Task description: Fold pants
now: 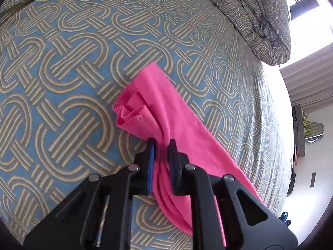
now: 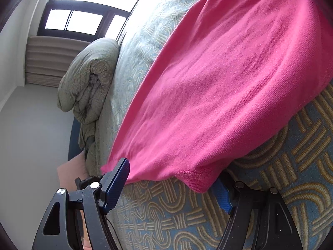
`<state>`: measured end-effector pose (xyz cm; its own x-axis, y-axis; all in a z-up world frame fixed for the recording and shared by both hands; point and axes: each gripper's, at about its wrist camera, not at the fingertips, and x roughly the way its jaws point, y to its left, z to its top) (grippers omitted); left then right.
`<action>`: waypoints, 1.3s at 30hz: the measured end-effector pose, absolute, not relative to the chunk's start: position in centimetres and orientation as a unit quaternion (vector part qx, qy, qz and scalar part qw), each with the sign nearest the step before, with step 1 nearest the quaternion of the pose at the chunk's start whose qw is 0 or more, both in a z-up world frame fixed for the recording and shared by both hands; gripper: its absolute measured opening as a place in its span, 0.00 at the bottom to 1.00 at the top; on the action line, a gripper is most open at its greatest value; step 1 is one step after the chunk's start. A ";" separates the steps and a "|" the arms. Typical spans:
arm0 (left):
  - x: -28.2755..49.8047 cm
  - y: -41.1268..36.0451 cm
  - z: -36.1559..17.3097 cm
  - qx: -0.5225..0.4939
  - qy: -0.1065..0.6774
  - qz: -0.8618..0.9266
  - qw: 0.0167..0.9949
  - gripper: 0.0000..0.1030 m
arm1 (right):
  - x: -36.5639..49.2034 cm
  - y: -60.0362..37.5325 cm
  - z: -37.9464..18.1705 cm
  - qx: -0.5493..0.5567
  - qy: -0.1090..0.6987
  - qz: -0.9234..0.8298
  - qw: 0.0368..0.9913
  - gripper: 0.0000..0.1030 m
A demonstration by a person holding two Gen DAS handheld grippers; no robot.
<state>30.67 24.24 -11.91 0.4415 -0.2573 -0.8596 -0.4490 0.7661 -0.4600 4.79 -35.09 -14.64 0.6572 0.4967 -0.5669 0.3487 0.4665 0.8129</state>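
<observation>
Fingers on my left gripper [image 1: 162, 145] are pinching together on a bunched ridge of the pink pants [image 1: 166, 112], with several folds of cloth squeezed between the two pads. Ahead of that grip, the pants are lying on the bedspread [image 1: 62, 62], its blue ground covered in looping tan bands, and the far end of the fabric is curling up into a loose roll. Behind the grip, the cloth is trailing back past the gripper toward the edge of the bed.

I am holding my right gripper [image 2: 170, 185] with its fingers spread wide apart, gripping nothing. The hemmed edge of the pants [image 2: 218, 83] is draping between them, its corner lying over the blue pad on one finger, while the other finger is sitting just beside the cloth's edge. A rumpled duvet [image 2: 87, 83] in the same pattern is lying heaped at the far end of the bed, below a bright window [image 2: 72, 20].
</observation>
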 end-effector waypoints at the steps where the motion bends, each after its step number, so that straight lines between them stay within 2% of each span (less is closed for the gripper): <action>1: 30.5 24.5 -11.8 -0.339 0.521 0.061 0.781 0.13 | 4.8 -35.3 -14.8 0.526 0.402 0.043 0.749 0.69; 2: 30.5 24.4 -11.7 -0.334 0.518 0.061 0.785 0.12 | 4.9 -35.4 -15.0 0.537 0.394 0.035 0.746 0.43; 3: 30.4 24.2 -11.4 -0.325 0.514 0.061 0.791 0.12 | 5.2 -35.5 -15.4 0.538 0.400 0.022 0.742 0.06; 6: 29.5 23.5 -10.0 -0.285 0.503 0.063 0.813 0.12 | 5.5 -35.3 -16.3 0.544 0.422 -0.010 0.725 0.06; 11: 28.3 22.8 -6.6 -0.239 0.483 0.058 0.841 0.12 | 4.9 -34.0 -11.9 0.472 0.417 -0.015 0.777 0.06; 19: 23.5 23.7 -2.0 -0.164 0.466 0.065 0.867 0.12 | 1.5 -34.3 -9.4 0.488 0.424 0.017 0.763 0.06; 23: 18.9 26.0 -1.6 -0.171 0.459 0.074 0.869 0.12 | -1.3 -34.1 -10.4 0.514 0.429 0.047 0.742 0.06; 27: 13.7 27.7 -4.0 -0.162 0.463 0.089 0.867 0.14 | -3.2 -32.3 -11.8 0.484 0.467 0.061 0.737 0.09; 29: 12.0 28.8 -6.6 -0.161 0.492 0.108 0.849 0.20 | -3.5 -31.8 -12.6 0.442 0.501 0.043 0.743 0.13; 31: 10.5 30.2 -8.2 -0.144 0.509 0.162 0.833 0.20 | -3.8 -31.2 -12.4 0.368 0.540 0.002 0.757 0.19; 32: 9.6 31.0 -8.4 -0.138 0.505 0.186 0.831 0.20 | -3.9 -30.9 -12.0 0.323 0.554 -0.016 0.768 0.28; 33: 8.9 31.8 -8.5 -0.136 0.499 0.204 0.831 0.20 | -4.2 -30.3 -11.2 0.276 0.558 -0.032 0.782 0.30; 37: 6.8 34.2 -7.9 -0.164 0.479 0.215 0.835 0.24 | -5.1 -27.2 -7.3 0.089 0.539 -0.085 0.833 0.32; 39: 6.8 34.3 -7.6 -0.166 0.472 0.199 0.842 0.29 | -5.2 -25.4 -6.0 0.040 0.524 -0.072 0.848 0.32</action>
<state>6.80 34.29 -7.64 0.4741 0.1789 -0.8621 -0.4927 0.8654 -0.0913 -5.16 -25.36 -6.04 0.4403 -0.0801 -0.8943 0.1634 0.9865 -0.0079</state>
